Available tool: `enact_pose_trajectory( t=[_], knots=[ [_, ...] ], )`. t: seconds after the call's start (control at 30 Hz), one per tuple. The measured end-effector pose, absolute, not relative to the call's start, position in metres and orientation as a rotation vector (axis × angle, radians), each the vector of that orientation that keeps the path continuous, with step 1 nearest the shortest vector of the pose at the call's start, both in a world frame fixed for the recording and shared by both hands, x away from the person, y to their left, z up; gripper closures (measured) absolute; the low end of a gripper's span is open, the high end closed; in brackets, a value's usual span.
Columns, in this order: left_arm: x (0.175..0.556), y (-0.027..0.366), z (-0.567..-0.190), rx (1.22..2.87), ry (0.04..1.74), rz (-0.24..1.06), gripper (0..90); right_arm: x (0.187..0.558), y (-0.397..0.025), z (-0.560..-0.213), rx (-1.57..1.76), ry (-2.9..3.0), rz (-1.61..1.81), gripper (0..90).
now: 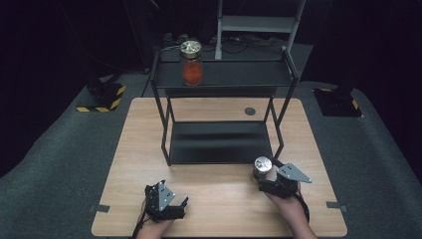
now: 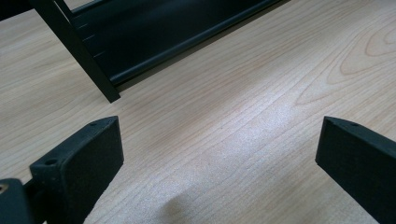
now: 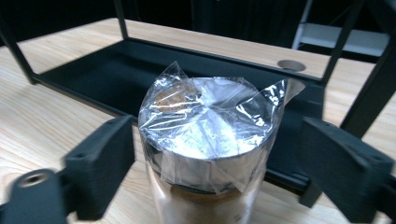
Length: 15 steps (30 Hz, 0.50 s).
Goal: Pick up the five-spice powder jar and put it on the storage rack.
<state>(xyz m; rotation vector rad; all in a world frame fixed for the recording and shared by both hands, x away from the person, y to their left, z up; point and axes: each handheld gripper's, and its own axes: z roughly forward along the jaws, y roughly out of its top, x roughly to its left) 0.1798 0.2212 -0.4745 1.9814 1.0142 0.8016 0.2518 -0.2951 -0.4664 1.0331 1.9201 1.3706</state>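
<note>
Two jars (image 1: 262,168) (image 1: 191,63), one black shelf rack (image 1: 224,74), two open grippers (image 1: 185,201) (image 1: 260,175)

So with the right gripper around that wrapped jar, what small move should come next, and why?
Probably close the right gripper on the jar: its jaws stand open on either side of the lid without touching, so nothing holds it yet. The left gripper is open over bare table.
</note>
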Motion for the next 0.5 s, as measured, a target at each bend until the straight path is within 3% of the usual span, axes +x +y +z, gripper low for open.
enact_pose_trajectory(
  t=[0.23,0.5],
  knots=[
    [0.18,0.222,-0.475,1.975,1.017,0.801,1.1,0.256,-0.305,-0.478,1.004,1.911,1.459,29.8],
    [0.179,0.222,-0.475,1.976,1.015,0.803,1.1,0.253,-0.302,-0.485,0.977,1.881,1.459,30.8]
  ],
)
